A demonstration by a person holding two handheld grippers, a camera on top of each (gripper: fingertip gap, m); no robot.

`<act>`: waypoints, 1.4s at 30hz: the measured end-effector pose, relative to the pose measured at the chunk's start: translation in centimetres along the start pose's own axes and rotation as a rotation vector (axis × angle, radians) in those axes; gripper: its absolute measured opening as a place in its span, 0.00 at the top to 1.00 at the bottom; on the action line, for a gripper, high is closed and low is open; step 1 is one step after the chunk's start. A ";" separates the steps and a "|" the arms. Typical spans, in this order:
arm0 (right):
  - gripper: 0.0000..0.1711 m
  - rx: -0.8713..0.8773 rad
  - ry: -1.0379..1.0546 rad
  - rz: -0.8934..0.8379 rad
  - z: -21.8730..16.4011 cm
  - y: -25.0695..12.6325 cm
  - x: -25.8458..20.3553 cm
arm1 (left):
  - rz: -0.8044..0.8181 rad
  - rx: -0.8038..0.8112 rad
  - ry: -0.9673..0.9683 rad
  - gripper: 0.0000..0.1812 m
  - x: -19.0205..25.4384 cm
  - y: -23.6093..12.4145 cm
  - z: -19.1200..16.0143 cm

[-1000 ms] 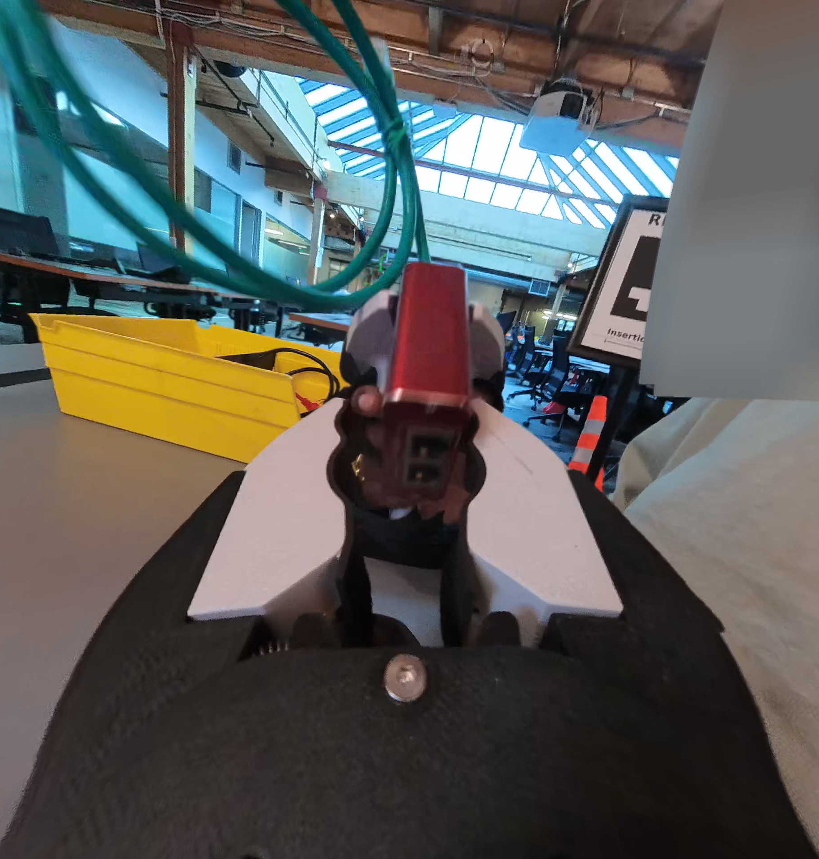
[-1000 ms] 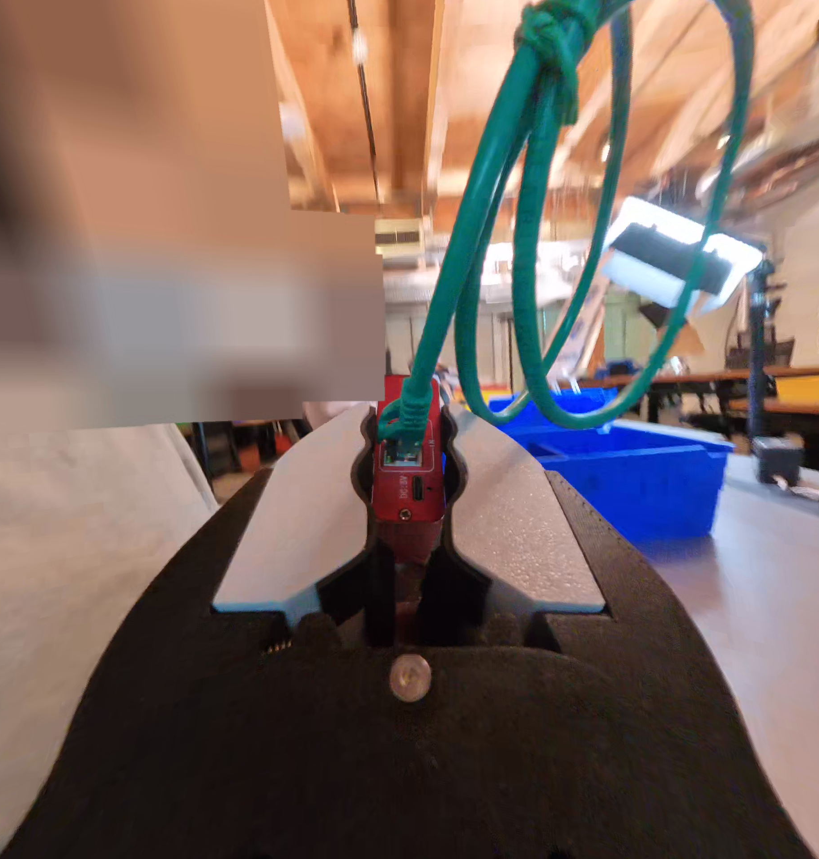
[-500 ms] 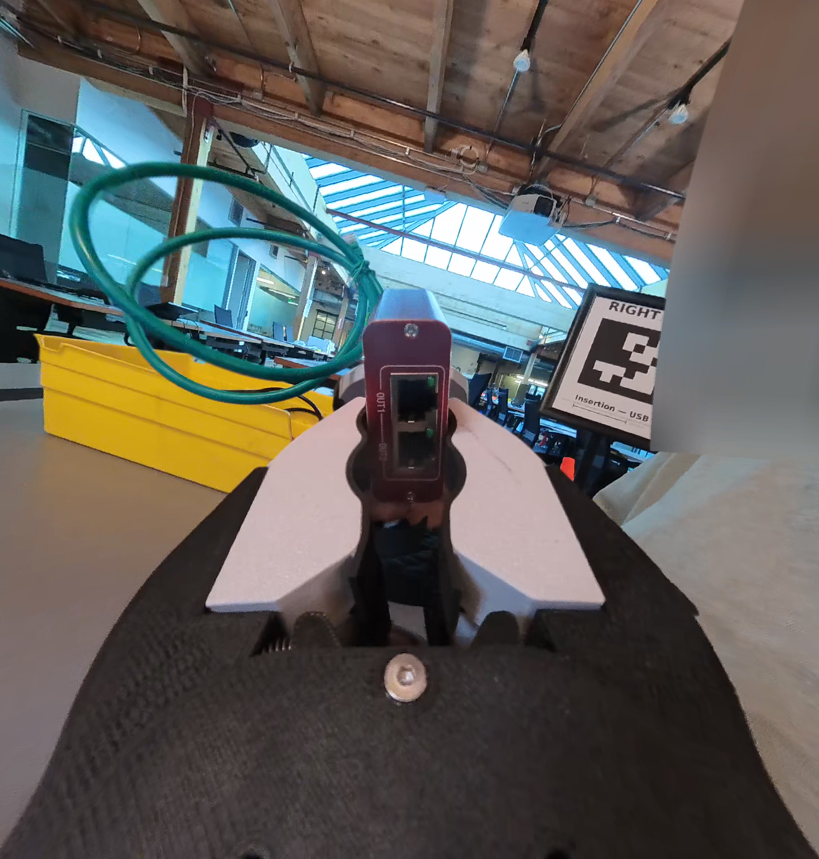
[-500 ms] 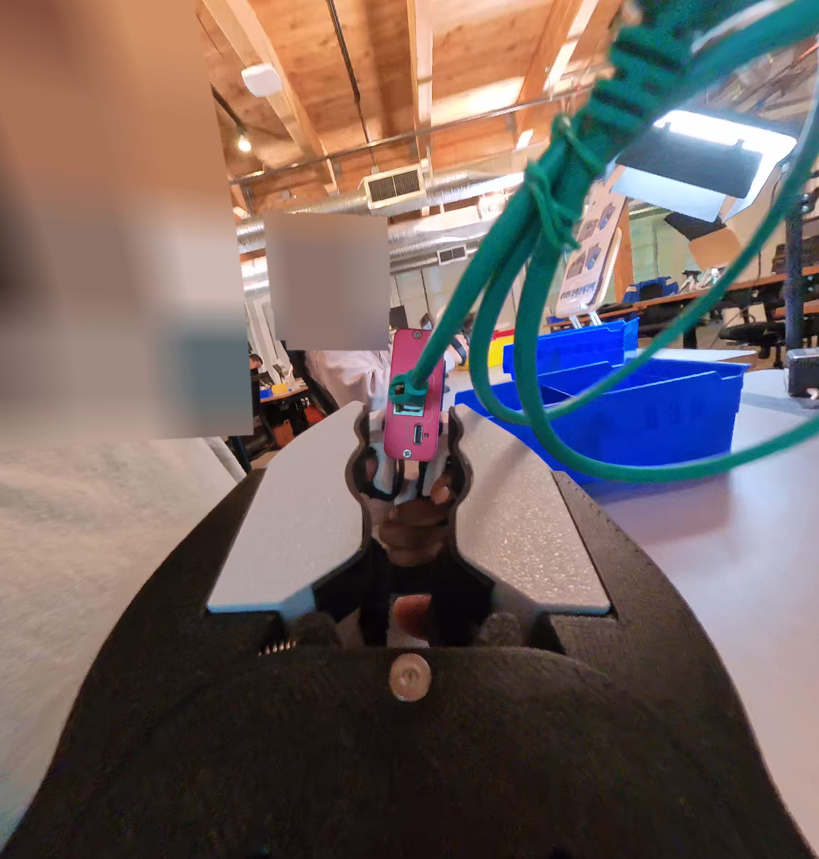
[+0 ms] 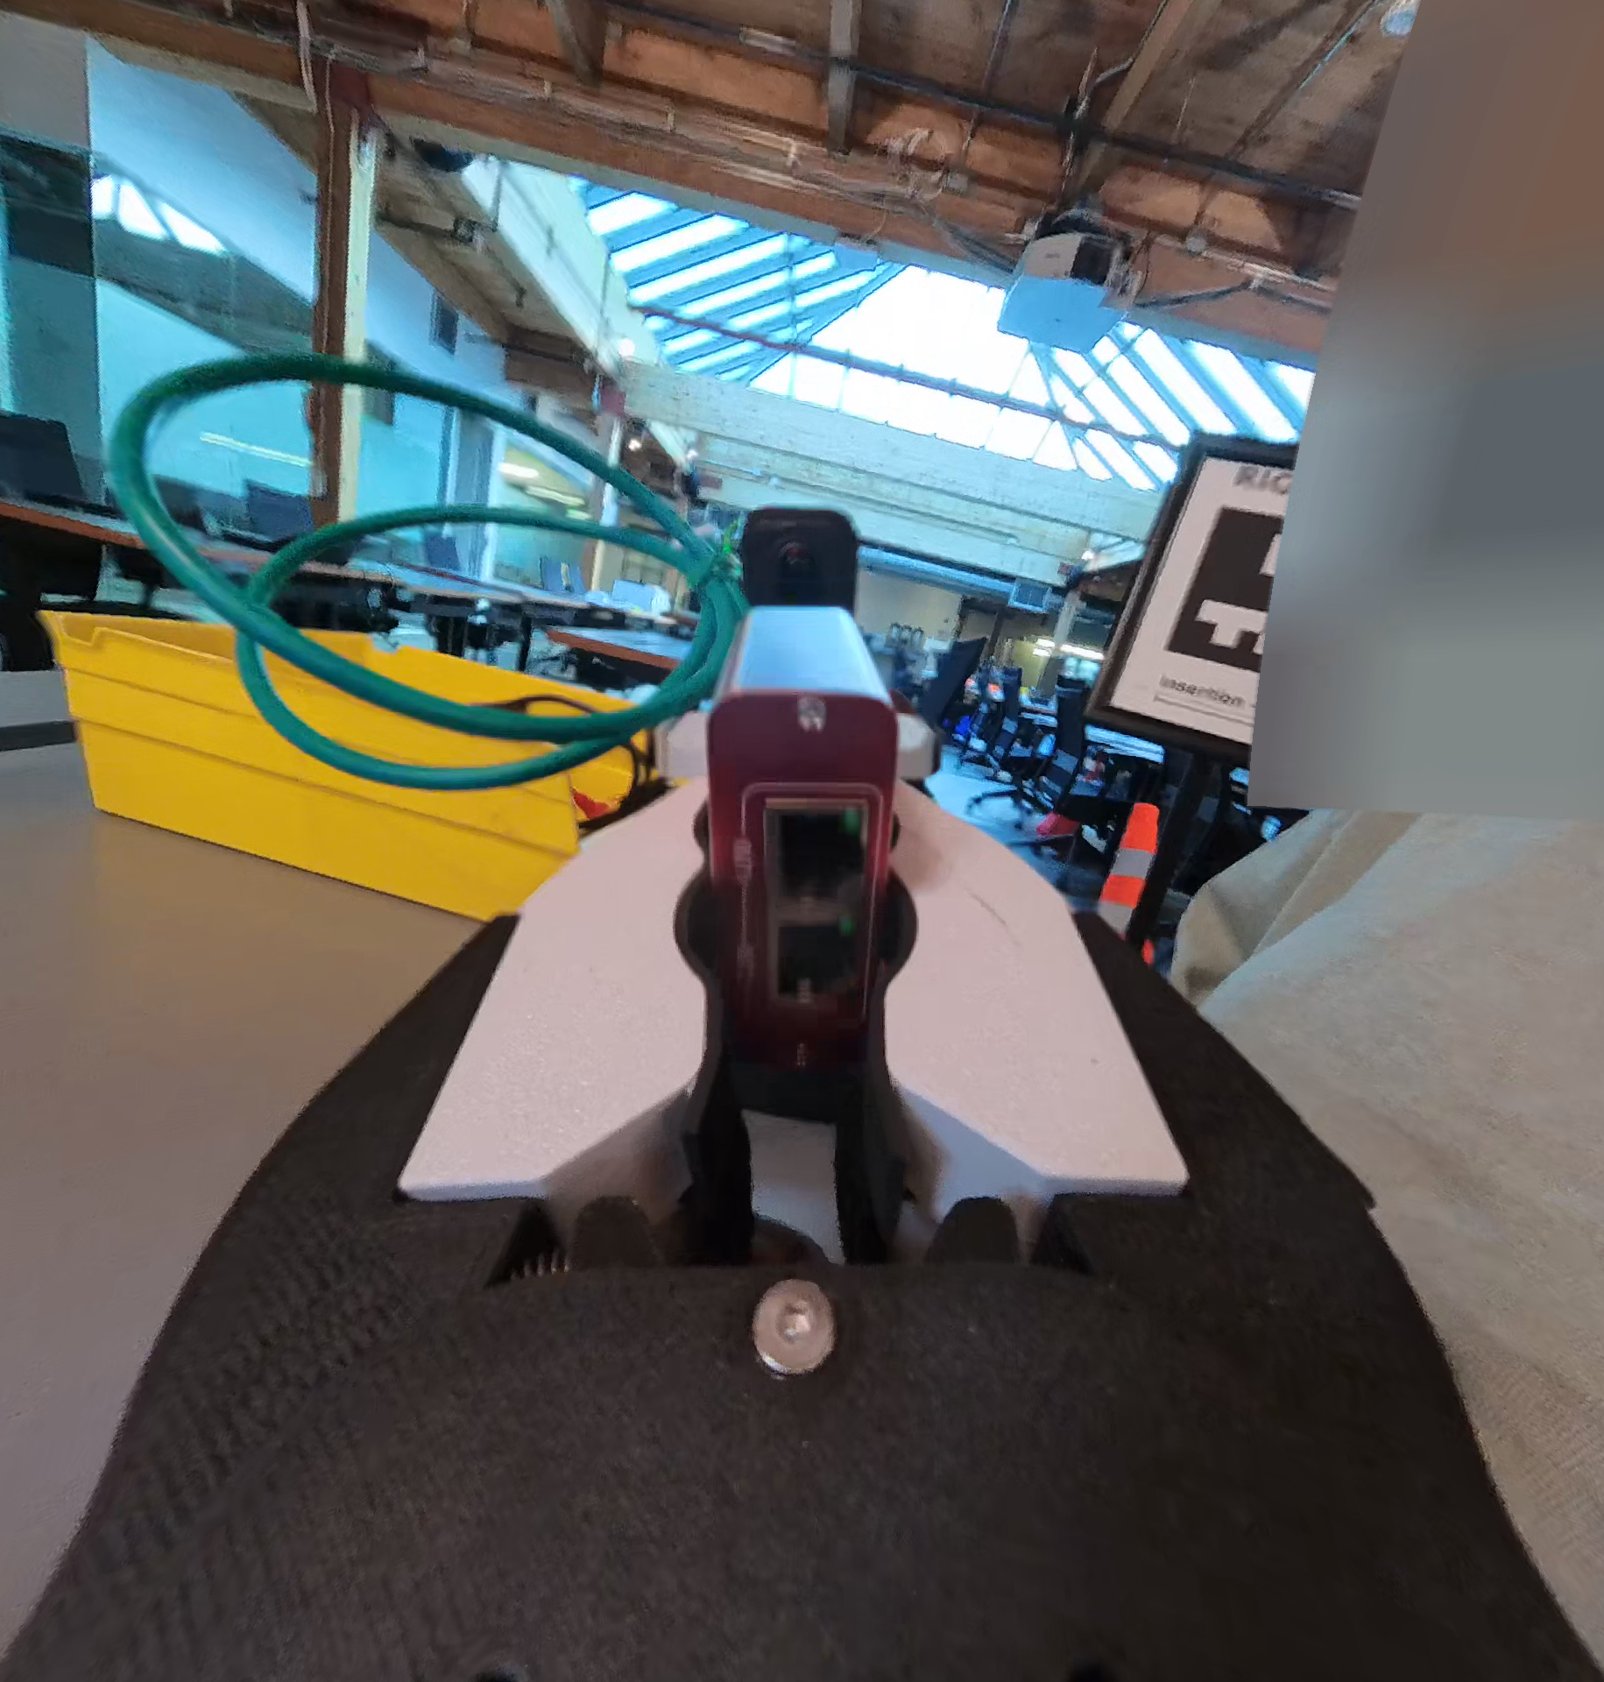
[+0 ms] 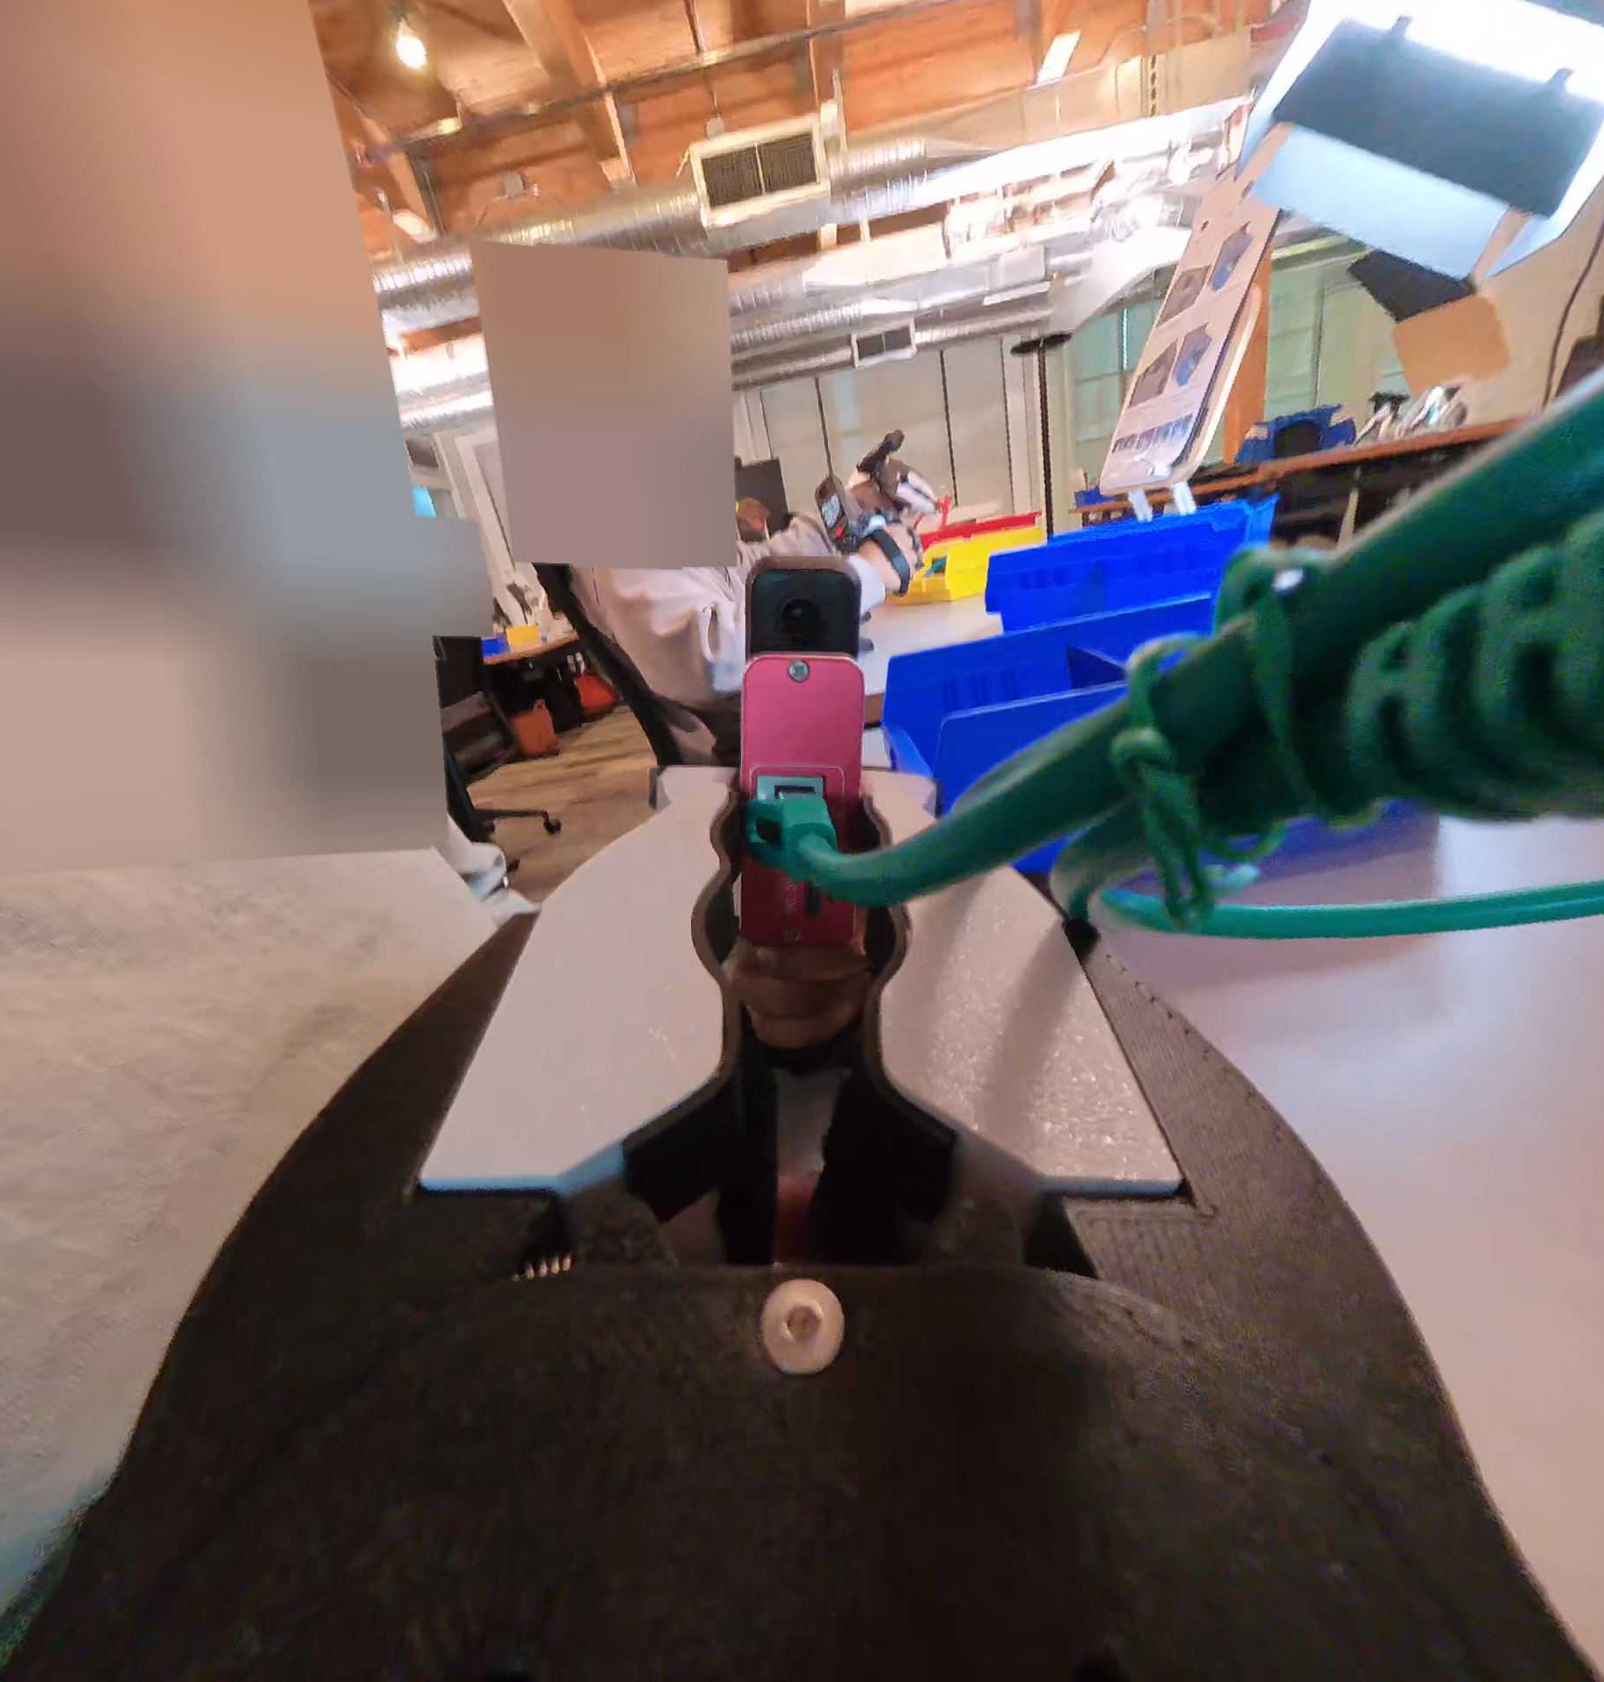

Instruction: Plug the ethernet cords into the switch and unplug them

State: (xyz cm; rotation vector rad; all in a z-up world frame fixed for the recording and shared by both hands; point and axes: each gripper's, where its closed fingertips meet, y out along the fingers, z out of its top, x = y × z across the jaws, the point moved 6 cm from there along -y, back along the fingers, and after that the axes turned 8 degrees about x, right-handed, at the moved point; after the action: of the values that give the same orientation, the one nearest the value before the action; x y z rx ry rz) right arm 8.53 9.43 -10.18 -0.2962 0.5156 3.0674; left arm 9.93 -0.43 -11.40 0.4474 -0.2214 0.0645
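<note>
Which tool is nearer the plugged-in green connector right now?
Right. The right tool clamps the switch at the end holding the green connector; the left tool grips its opposite end, with empty ports.

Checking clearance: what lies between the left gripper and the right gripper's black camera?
The red metal box-shaped switch fills that stretch, in the left wrist view.

Exposed timber-beam ceiling (image 5: 871, 82), top of frame. Slanted glass skylight (image 5: 916, 355), upper centre, bright. Brown wooden post (image 5: 334, 300), upper left. Long wooden desks (image 5: 52, 532), left middle. Silver ventilation ducts (image 6: 871, 209), upper centre.
</note>
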 end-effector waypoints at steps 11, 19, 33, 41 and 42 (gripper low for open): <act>0.89 -0.034 -0.053 -0.022 1.1 -1.5 -0.3 | 0.003 0.038 -0.036 0.85 -0.3 -0.4 0.6; 0.87 -0.068 -0.069 -0.052 0.9 -1.4 -0.3 | 0.013 0.021 -0.002 0.85 -0.2 -0.4 0.3; 0.90 -0.102 -0.108 -0.062 0.9 -1.3 -0.4 | 0.032 -0.018 0.046 0.85 -0.2 -0.2 -0.1; 0.89 -0.125 -0.379 -0.198 1.1 -0.6 -0.2 | 0.119 -0.011 0.163 0.85 -0.5 -0.2 -0.1; 0.89 -0.119 -0.416 -0.213 1.1 -0.5 -0.2 | 0.126 -0.006 0.166 0.85 -0.5 -0.3 0.0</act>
State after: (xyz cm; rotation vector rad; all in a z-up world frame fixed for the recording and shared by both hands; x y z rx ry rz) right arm 8.54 10.29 -9.28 0.2659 0.2622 2.8354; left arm 9.47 -0.67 -11.62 0.4193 -0.0860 0.2233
